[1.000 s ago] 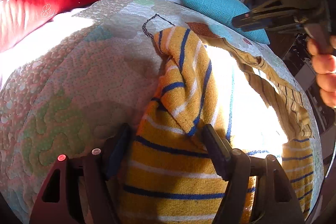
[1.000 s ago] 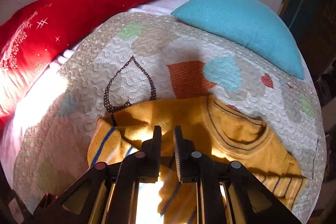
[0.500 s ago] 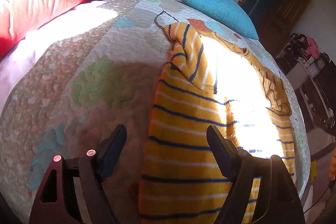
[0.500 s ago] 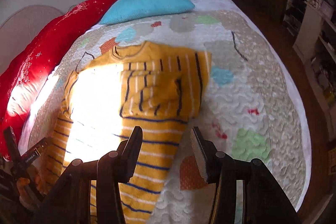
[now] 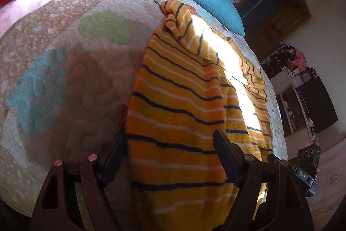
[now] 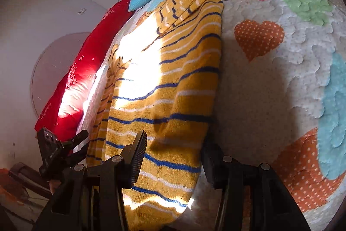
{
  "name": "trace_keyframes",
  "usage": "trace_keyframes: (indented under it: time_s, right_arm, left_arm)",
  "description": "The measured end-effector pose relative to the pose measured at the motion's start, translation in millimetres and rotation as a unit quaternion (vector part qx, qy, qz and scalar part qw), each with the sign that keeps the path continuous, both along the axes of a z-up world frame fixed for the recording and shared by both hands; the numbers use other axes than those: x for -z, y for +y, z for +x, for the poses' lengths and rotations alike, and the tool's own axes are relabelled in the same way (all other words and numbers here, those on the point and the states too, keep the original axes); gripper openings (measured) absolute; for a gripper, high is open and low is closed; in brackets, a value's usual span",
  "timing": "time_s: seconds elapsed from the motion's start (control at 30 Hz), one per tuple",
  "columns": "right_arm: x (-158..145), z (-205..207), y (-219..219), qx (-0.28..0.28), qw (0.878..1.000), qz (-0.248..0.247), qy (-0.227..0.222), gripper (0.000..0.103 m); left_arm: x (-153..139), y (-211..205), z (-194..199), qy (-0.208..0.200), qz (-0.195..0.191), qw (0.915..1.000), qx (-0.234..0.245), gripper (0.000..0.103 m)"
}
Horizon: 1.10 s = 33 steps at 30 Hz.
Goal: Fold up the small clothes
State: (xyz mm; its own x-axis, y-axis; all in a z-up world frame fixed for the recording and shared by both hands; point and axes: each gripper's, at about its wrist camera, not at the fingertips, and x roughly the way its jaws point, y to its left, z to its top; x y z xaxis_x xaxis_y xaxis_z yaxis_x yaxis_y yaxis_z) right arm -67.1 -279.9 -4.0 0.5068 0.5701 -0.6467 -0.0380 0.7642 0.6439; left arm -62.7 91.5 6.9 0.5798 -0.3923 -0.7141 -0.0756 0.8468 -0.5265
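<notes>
The mustard-yellow knitted sweater with navy and white stripes [image 5: 179, 105] lies on the quilted patchwork bedspread [image 5: 64, 70], its long axis running straight away from both the spread left gripper [image 5: 168, 157] and the spread right gripper [image 6: 173, 157], which straddle its near hem, gripping nothing.
</notes>
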Motion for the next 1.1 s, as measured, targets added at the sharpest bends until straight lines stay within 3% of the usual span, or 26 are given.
trace_keyframes:
  time_s: [0.07, 0.23, 0.33, 0.37, 0.53, 0.6, 0.63, 0.67, 0.7, 0.73, 0.8, 1.1]
  right_arm:
    - [2.1, -5.8, 3.9, -0.009, 1.0, 0.024, -0.001, 0.053]
    - [13.5, -22.8, 11.6, -0.029, 0.996, 0.084, 0.0, 0.053]
    - [18.2, -31.9, 15.6, -0.039, 0.993, 0.112, 0.005, 0.053]
    - [20.3, -35.9, 18.7, -0.042, 0.992, 0.115, 0.007, 0.053]
    - [26.2, -46.9, 36.8, -0.049, 0.993, 0.109, 0.015, 0.048]
    - [27.7, -49.4, 39.7, -0.036, 0.994, 0.101, 0.017, 0.038]
    - [27.7, -49.1, 40.7, -0.027, 0.995, 0.093, 0.02, 0.025]
    - [27.5, -47.9, 41.5, -0.021, 0.996, 0.082, 0.025, 0.019]
    - [27.3, -47.2, 41.2, -0.018, 0.996, 0.078, 0.028, 0.016]
    - [27.2, -46.4, 40.7, -0.016, 0.996, 0.082, 0.03, 0.015]
    - [23.1, -46.6, 41.5, -0.015, 0.997, 0.073, 0.03, 0.015]
    - [-17.3, -75.3, 23.2, -0.035, 0.997, 0.071, 0.006, 0.014]
  left_arm:
    - [-2.4, -12.7, -7.6, -0.01, 0.022, 0.9997, 0.01, 0.077]
    - [-2.6, -28.6, -27.2, -0.013, 0.002, 0.9994, 0.032, 0.077]
    - [-1.5, -30.3, -34.8, -0.007, -0.014, 0.9994, 0.031, 0.067]
    - [-0.8, -30.3, -35.2, -0.005, -0.017, 0.9993, 0.031, 0.063]
    - [5.9, -25.4, -32.9, 0.004, -0.045, 0.9988, 0.021, 0.062]
    - [6.3, -26.3, -29.7, 0.008, -0.046, 0.9988, 0.017, 0.062]
    - [5.4, -27.7, -28.3, 0.011, -0.039, 0.9991, 0.015, 0.057]
    - [4.4, -29.4, -26.4, 0.018, -0.019, 0.9996, 0.009, 0.032]
    - [4.1, -30.6, -23.6, 0.03, 0.009, 0.9995, 0.003, 0.015]
    - [4.1, -28.8, -21.5, 0.038, 0.014, 0.9992, 0.001, 0.008]
    - [0.1, -20.2, -22.8, 0.039, -0.007, 0.9991, -0.011, 0.007]
    - [-45.1, -20.8, -65.3, 0.0, 0.009, 0.9999, 0.006, 0.007]
